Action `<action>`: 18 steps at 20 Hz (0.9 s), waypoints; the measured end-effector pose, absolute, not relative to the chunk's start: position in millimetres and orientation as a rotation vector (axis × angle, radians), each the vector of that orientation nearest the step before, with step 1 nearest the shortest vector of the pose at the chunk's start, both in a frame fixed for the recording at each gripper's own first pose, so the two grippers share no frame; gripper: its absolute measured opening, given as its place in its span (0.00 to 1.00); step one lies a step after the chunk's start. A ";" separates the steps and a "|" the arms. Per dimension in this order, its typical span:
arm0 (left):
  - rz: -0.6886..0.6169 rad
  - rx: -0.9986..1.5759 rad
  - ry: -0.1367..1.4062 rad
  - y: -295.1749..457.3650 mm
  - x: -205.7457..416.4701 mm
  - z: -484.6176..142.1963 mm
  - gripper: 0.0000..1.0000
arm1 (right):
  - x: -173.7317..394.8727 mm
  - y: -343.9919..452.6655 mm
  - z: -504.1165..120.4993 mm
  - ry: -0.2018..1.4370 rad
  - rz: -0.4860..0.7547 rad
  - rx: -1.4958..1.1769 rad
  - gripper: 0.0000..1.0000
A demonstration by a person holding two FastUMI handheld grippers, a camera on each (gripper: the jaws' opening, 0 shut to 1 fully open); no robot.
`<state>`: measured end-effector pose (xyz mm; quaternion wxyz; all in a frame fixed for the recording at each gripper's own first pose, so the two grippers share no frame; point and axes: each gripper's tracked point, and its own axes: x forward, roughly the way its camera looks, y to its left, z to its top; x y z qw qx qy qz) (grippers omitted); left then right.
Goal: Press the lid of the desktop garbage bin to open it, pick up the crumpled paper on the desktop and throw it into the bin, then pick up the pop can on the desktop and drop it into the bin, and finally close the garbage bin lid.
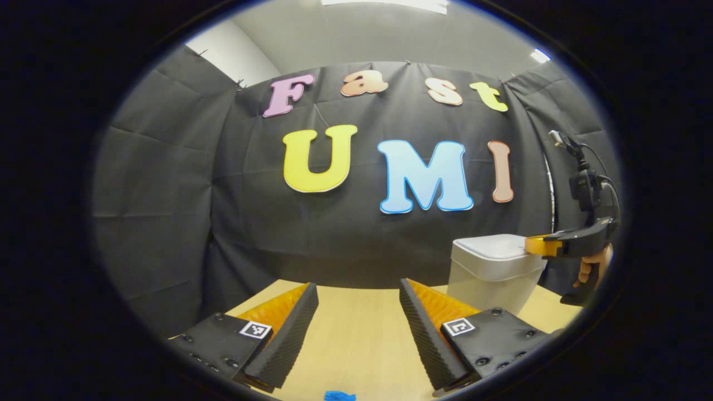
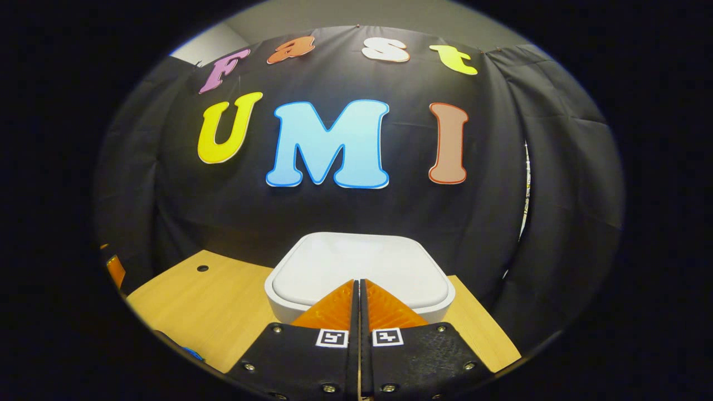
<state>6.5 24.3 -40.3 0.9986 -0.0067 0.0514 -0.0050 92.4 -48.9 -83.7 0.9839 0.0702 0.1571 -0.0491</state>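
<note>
Black cloth, creased and pinned up, walls the booth behind a pale wood-grain tabletop [image 1: 362, 334]. One garbage bin [image 1: 493, 275] stands on it toward the far edge: a smooth white plastic tub with rounded corners, tapering downward, its flat lid [image 2: 362, 267] down and flush in the rim.

Two tongs are in play. The left tongs [image 1: 359, 303] hover over bare tabletop to the left of the bin with the two fingers spread wide, nothing between them; their inner faces are finely ribbed, and each finger base carries one small square marker. The right tongs [image 2: 359, 287] have both fingers pressed together with no gap, tips over the near edge of the lid; whether they touch it cannot be told. From the left gripper view those same right tongs [image 1: 537, 245] reach in from the side at lid height, a hand [image 1: 593, 267] wrapped round the grip, cut off by the edge.

One small round hole [image 2: 203, 268] marks the tabletop left of the bin. A blue scrap [image 1: 340, 396] shows at the bottom edge, too cropped to identify.
</note>
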 end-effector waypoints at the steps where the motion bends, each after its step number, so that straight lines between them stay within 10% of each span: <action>1: -0.005 -0.017 0.105 26.9 5.8 -41.9 0.96 | 92.9 -48.5 -83.3 0.320 -0.090 0.150 0.02; 18: 0.032 -0.059 0.179 47.2 -34.4 -61.7 0.96 | 93.3 -61.7 -45.2 0.225 -0.119 0.197 0.01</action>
